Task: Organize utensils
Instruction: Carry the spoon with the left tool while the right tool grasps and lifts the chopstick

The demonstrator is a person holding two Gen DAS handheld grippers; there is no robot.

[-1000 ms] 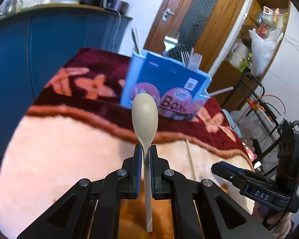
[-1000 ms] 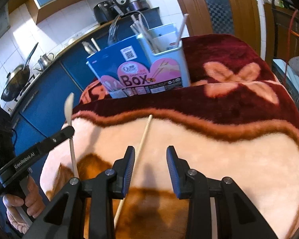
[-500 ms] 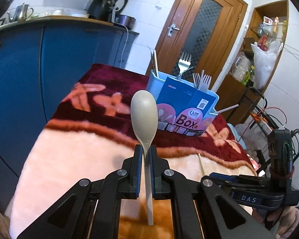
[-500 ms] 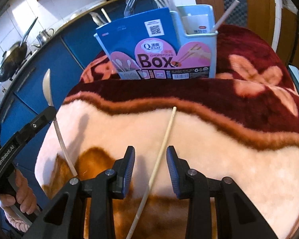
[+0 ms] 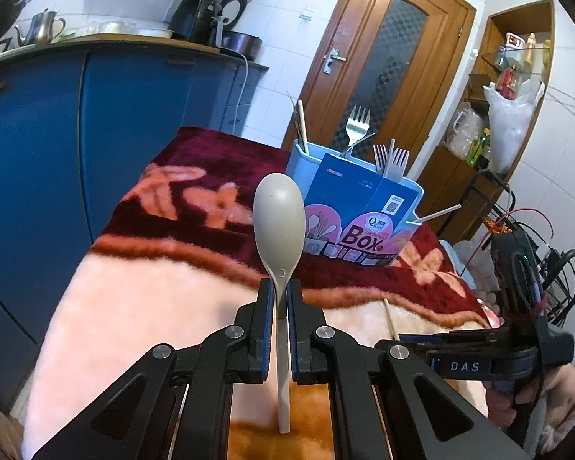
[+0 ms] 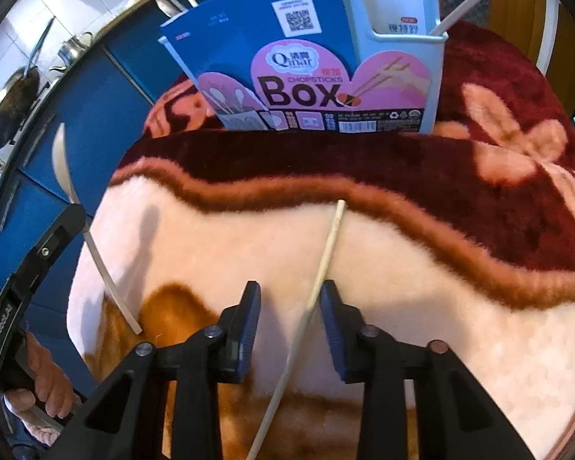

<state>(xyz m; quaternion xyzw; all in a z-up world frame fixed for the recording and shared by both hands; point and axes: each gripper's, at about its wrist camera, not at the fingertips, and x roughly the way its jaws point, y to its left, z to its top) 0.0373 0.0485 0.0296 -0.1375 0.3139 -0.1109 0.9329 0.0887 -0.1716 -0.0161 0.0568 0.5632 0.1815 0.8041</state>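
Note:
My left gripper [image 5: 278,299] is shut on a beige plastic spoon [image 5: 279,222], bowl up, held above the blanket. The spoon also shows at the left of the right wrist view [image 6: 63,165]. My right gripper [image 6: 289,303] is open, low over the blanket, its jaws on either side of a single wooden chopstick [image 6: 326,257] that lies on the blanket. The chopstick shows in the left wrist view [image 5: 390,320] too. A light blue utensil holder [image 5: 364,207] with a "Chopsticks Box" label [image 6: 306,84] stands at the far end, holding forks and chopsticks.
A fleecy maroon, cream and orange blanket [image 6: 441,268] covers the table. Blue kitchen cabinets [image 5: 96,134] stand at the left, a wooden door [image 5: 379,76] behind. A wire rack [image 5: 556,268] and shelves stand at the right.
My left gripper has lifted and drawn back with the spoon. My right gripper has moved forward and down, so the chopstick now lies between its open jaws.

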